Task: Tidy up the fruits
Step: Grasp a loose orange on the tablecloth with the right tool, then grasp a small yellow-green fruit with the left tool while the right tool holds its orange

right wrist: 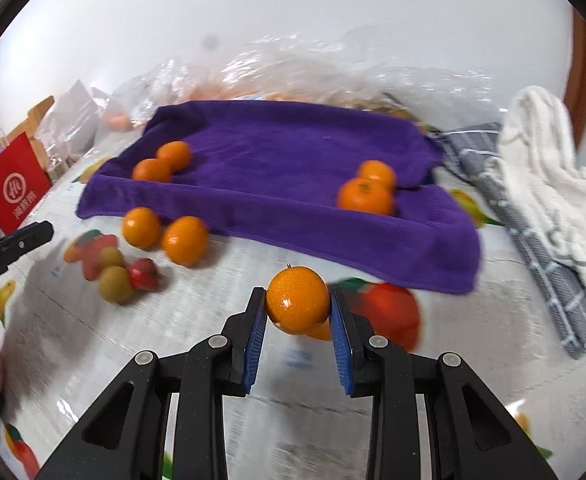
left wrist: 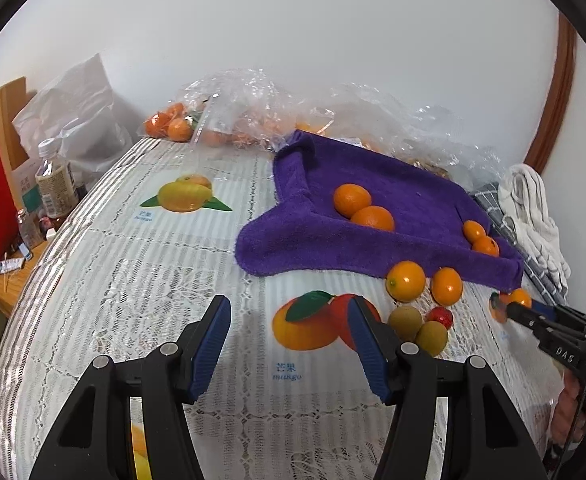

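A table covered by a white lace-patterned cloth (left wrist: 173, 288) printed with fruit pictures is seen from two gripper-mounted cameras.

In the right wrist view, the right gripper (right wrist: 298, 308) is closed on a small orange (right wrist: 297, 300), which is pinched between the two blue pads (right wrist: 255, 336) just above the tablecloth. The same gripper is seen at the right edge of the left wrist view, with the orange at its tip.

In the left wrist view, the left gripper (left wrist: 289, 340) is held open over the near part of the table, and nothing is seen between its blue pads.

A purple towel (right wrist: 293, 160) is spread at the far side of the table with its near edge folded up. Two oranges (right wrist: 163, 162) lie together on its left part, and two more oranges (right wrist: 367, 190) lie together on its right part.

On the bare tablecloth just near of the towel's left end, two loose oranges (right wrist: 165, 234) sit side by side. Nearer still, two greenish-brown round fruits (right wrist: 115, 276) and a small red fruit (right wrist: 143, 274) are clustered, touching one another.

Clear plastic bags (left wrist: 245, 112) holding more orange fruit are piled against the far wall. A grey checked cloth (right wrist: 533, 240) and a white cloth (right wrist: 545, 168) lie to the right of the towel. A red paper bag (right wrist: 13, 192) stands at the far left.
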Demonstrator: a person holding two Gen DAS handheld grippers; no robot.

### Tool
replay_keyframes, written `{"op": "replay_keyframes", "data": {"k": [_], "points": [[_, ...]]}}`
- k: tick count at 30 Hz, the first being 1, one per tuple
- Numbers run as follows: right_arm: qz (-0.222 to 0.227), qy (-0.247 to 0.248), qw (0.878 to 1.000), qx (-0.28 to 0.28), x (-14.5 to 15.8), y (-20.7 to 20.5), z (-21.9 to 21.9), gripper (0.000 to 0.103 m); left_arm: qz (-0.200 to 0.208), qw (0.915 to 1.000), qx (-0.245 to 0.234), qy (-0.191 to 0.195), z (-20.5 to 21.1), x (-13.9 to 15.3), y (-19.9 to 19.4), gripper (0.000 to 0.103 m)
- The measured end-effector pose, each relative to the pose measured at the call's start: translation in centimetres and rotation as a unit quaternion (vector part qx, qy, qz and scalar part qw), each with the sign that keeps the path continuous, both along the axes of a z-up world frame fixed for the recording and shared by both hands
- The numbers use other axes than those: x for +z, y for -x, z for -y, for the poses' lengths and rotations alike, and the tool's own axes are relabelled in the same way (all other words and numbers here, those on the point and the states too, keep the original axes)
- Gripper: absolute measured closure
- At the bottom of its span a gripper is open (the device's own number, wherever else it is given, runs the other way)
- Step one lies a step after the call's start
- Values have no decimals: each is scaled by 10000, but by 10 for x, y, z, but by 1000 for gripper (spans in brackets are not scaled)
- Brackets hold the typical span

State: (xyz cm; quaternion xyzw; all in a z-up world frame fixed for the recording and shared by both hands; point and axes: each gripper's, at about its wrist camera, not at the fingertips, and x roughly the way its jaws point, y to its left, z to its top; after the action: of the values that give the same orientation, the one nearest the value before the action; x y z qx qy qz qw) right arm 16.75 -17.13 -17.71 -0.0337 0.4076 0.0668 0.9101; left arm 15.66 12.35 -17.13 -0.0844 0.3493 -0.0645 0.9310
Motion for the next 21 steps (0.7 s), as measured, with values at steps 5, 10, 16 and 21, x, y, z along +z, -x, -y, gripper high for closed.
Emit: {"op": "replay_keyframes", "data": {"k": [5,10,16,21], "points": [[-21,-218,9994,-250,-8,9,22,72,15,9999,-128,-114,6,1,1,45],[85,-334,9991,-245,-8,14,26,72,-172,9996,-76,-229,8,-3,-4,45],[84,-427,9984,-363,-9,15,29,72,-179,9991,-246,-301,13,-4,-2,45],[65,-488,9981,-382,-9,14,33,72,-205,9975,-637,-220,28,0,4,45]]}}
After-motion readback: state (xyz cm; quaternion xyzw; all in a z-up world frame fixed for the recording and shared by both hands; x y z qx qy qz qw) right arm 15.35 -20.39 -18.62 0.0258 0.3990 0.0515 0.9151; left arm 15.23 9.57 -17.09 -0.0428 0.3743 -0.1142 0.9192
